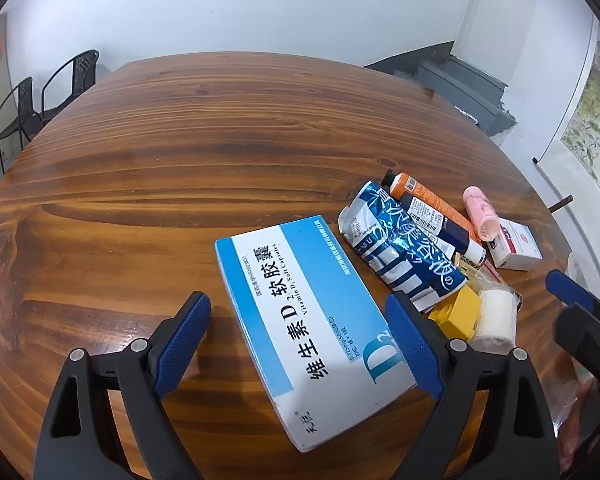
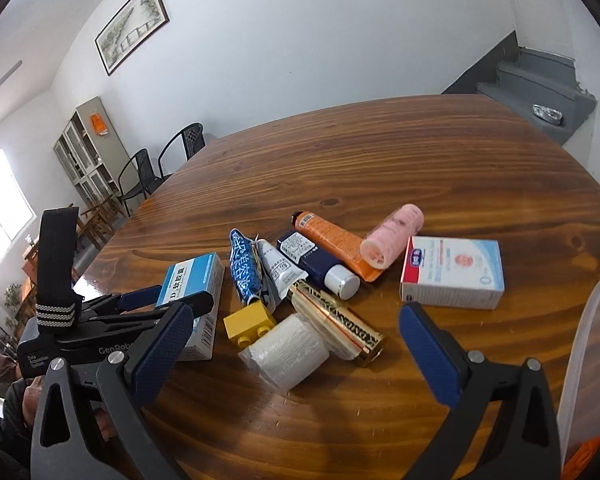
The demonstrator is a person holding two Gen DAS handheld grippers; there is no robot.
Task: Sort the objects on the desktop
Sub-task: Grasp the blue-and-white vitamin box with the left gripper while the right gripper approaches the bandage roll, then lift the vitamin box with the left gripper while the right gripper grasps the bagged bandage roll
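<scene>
A blue and white vitamin D box [image 1: 312,328] lies flat on the wooden table [image 1: 180,152], between the jaws of my open left gripper [image 1: 306,338], which do not touch it. Beside it is a pile: a blue foil packet [image 1: 404,240], an orange tube [image 1: 432,196], a dark blue tube [image 1: 440,224], a pink roll [image 1: 480,212], a yellow brick [image 1: 460,312], a white gauze roll [image 1: 496,316] and a small white box [image 1: 516,244]. My right gripper [image 2: 296,344] is open over the gauze roll [image 2: 288,352], near a gold tube [image 2: 340,324] and the yellow brick [image 2: 248,324].
A clear plastic container [image 2: 592,344] stands at the right edge of the right wrist view. Black chairs [image 1: 40,96] and a cabinet [image 2: 88,152] stand beyond the table's far left. Grey stairs [image 1: 460,88] lie behind the table.
</scene>
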